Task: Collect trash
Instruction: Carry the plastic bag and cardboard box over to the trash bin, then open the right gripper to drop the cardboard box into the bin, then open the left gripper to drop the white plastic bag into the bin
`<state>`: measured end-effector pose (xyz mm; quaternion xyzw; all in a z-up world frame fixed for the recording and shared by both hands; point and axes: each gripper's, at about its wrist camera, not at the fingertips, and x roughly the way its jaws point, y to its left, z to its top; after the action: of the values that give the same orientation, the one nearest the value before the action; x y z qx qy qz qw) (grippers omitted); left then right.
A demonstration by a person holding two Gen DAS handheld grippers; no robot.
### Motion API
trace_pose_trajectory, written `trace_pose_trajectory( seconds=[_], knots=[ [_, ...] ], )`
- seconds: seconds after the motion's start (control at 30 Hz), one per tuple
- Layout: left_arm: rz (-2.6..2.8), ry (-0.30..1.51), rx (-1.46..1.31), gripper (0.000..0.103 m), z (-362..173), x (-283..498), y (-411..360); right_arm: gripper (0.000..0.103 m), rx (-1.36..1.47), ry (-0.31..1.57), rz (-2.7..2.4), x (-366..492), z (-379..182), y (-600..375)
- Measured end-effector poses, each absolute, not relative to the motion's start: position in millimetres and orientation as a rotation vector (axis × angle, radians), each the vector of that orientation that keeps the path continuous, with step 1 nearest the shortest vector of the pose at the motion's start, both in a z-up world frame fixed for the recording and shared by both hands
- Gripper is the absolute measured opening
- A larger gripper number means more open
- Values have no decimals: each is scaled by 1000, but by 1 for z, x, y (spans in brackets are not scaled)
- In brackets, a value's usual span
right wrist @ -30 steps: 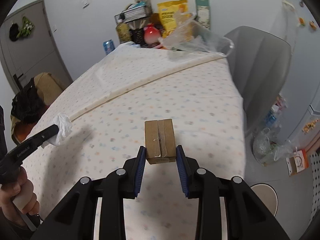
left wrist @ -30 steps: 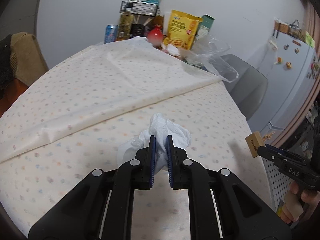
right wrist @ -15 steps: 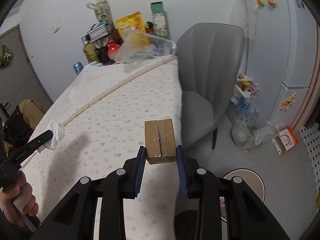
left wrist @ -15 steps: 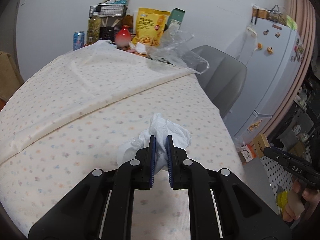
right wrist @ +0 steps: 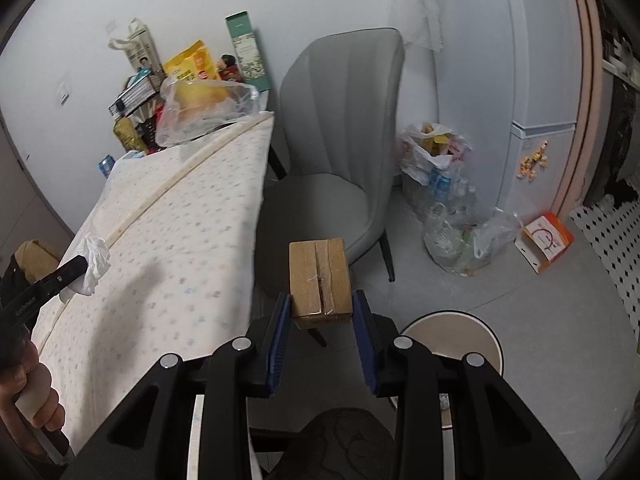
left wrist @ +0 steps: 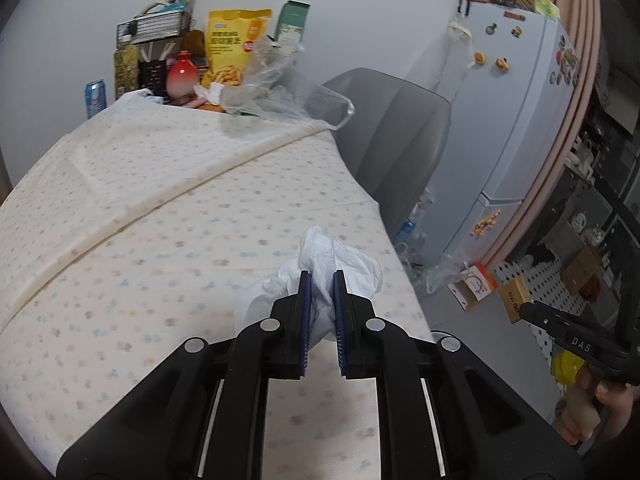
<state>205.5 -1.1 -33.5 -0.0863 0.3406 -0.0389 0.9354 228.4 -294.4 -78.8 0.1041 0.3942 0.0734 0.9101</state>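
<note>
Fingers of the right gripper clench a small cardboard box off the tabletop's right edge, the round bin just beyond, lower right; the left gripper pinches crumpled white tissue above the tabletop, farther from it.

Even, soft indoor light fills both views, with no hard glare. The fisheye lens bends the walls and darkens the corners into a black rim. The dotted cloth on the worktop is smeared by motion blur, while a faint shadow lies left of centre.
</note>
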Motion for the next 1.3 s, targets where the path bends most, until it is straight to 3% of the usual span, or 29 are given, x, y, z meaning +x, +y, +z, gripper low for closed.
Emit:
trace_pose_trajectory(
  seconds=[0.6,0.63,0.67,0.7,1.3],
  knots=[
    [-223,763,-44,11,-44,240,-109,33,351,833,8,232,-125,-395],
    [-230,764,-35,11,-44,240,-115,39,358,831,-6,233,-130,-401],
    [-237,766,-28,11,-44,241,-120,66,369,833,-20,235,-133,-405],
    [-246,768,-21,11,-44,241,-125,82,379,827,-35,235,-136,-409],
    [-408,821,121,11,-56,254,-232,82,520,832,-120,198,-175,-476]
  ],
)
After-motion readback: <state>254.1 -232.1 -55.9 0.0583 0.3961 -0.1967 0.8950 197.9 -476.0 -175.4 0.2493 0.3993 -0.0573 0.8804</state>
